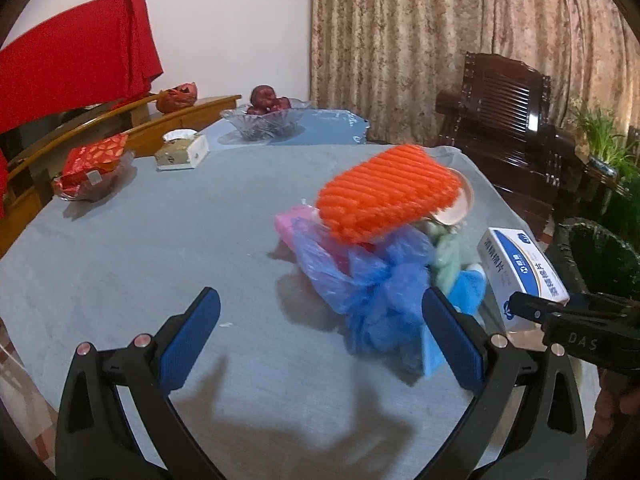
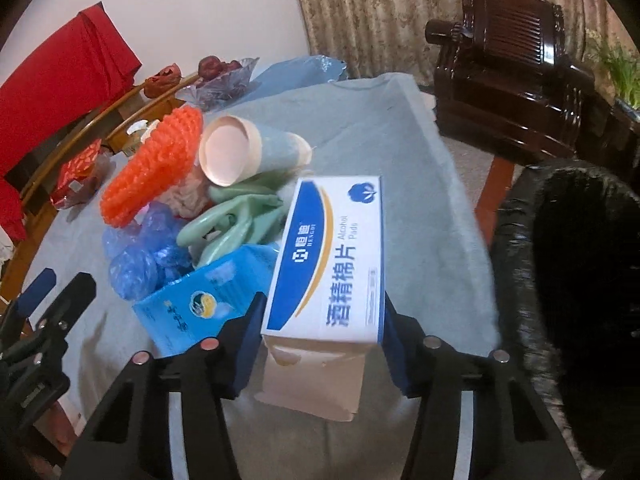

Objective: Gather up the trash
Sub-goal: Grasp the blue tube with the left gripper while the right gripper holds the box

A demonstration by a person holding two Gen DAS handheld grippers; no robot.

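A trash pile lies on the grey tablecloth (image 1: 160, 240): an orange foam net (image 1: 384, 192), blue plastic bags (image 1: 380, 300), a paper cup (image 2: 240, 152), green gloves (image 2: 236, 220) and a small blue box (image 2: 200, 304). My right gripper (image 2: 324, 320) is shut on a white and blue alcohol pads box (image 2: 332, 256), holding it by its sides above the table's right edge; the box also shows in the left wrist view (image 1: 520, 272). My left gripper (image 1: 320, 336) is open and empty, just left of the blue bags.
A black-lined trash bin (image 2: 580, 280) stands right of the table. At the back are a glass fruit bowl (image 1: 264, 120), a tissue box (image 1: 182, 152) and a bowl with a red packet (image 1: 92, 172). A dark wooden chair (image 1: 508, 120) stands beyond the table.
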